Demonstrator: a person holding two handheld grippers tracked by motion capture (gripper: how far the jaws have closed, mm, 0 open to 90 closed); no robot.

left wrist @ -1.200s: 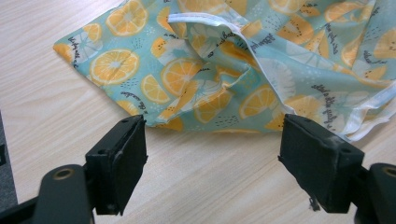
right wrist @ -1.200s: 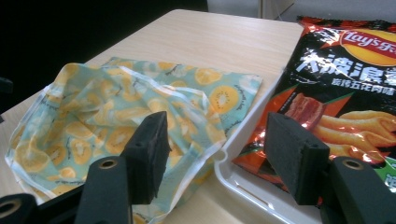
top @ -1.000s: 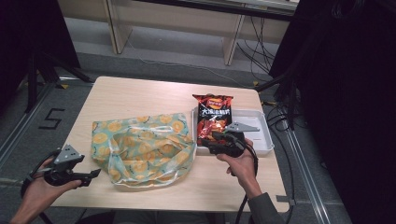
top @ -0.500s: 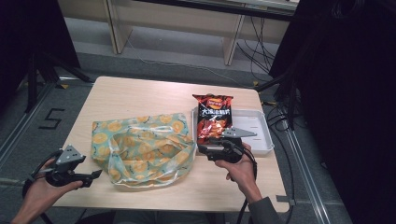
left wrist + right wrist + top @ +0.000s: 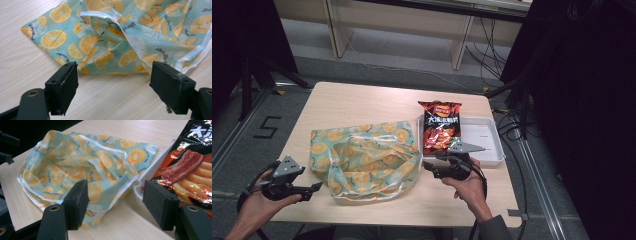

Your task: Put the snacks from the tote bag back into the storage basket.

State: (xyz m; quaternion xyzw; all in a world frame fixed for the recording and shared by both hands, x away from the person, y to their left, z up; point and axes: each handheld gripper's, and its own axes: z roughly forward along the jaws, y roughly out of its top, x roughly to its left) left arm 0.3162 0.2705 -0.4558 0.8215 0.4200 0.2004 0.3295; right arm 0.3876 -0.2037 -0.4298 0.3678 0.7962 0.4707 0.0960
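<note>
You work at a light wooden table (image 5: pixel 362 100) standing on a grey floor (image 5: pixel 377 50). To your left, the number 5 (image 5: pixel 267 127) is marked on the floor beside metal rails. Beyond the table stands pale wooden furniture (image 5: pixel 397 15) on legs, with cables (image 5: pixel 489 47) trailing beneath it. Black curtains (image 5: pixel 582 100) hang at both sides, and the light is dim.

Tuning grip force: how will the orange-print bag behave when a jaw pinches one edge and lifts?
Probably floppy: the orange-print bag lies crumpled in soft folds on the table. Likely light and empty, since it lies nearly flat. The thin film looks slick, so the white-trimmed rim may slip from the pads.
</note>
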